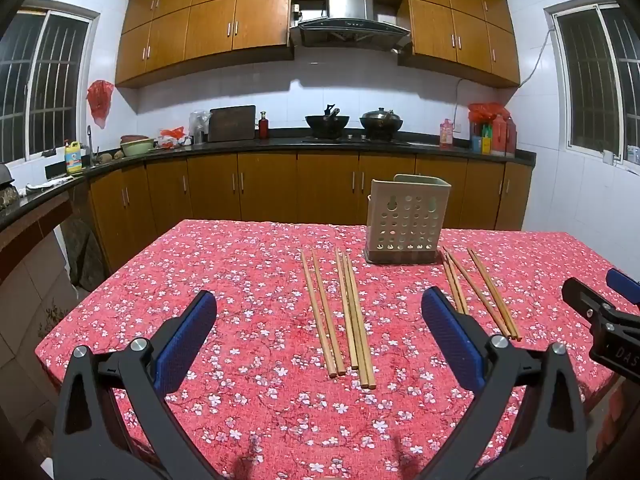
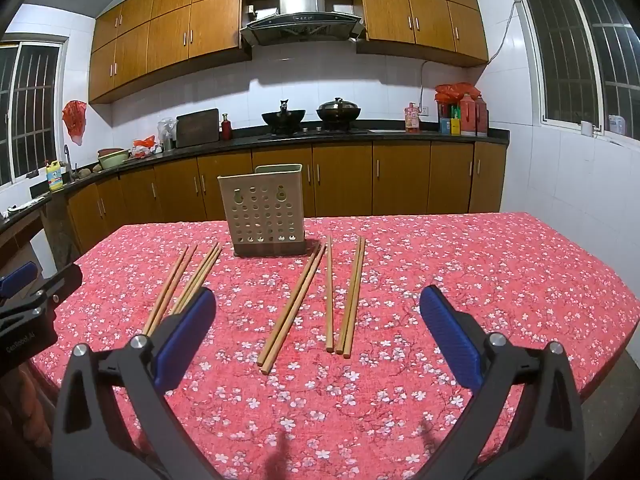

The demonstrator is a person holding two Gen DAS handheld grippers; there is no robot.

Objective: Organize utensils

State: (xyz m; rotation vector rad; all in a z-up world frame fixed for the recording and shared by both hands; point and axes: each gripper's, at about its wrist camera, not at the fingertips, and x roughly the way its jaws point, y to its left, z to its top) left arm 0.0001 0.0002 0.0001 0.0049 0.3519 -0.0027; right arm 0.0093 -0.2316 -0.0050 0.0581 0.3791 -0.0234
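Left wrist view: the left gripper (image 1: 320, 320) hangs over the table (image 1: 240, 264), jaws wide and empty; chopsticks (image 1: 340, 312) lie mid-table, before the holder (image 1: 404, 220) near the far edge.

Right wrist view: the right gripper (image 2: 318, 318) also gapes empty above chopsticks (image 2: 332, 296).

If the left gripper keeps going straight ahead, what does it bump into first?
Probably the chopsticks lying on the table's flowered cloth. The open left gripper tilts slightly down at them; depth is hard to judge.

even indoor light from overhead – windows (image 1: 44, 80) dark. sharp focus, no motion blur. strong fisheye bowing, black vignette at corners – soft shadows under cabinets (image 1: 208, 28).
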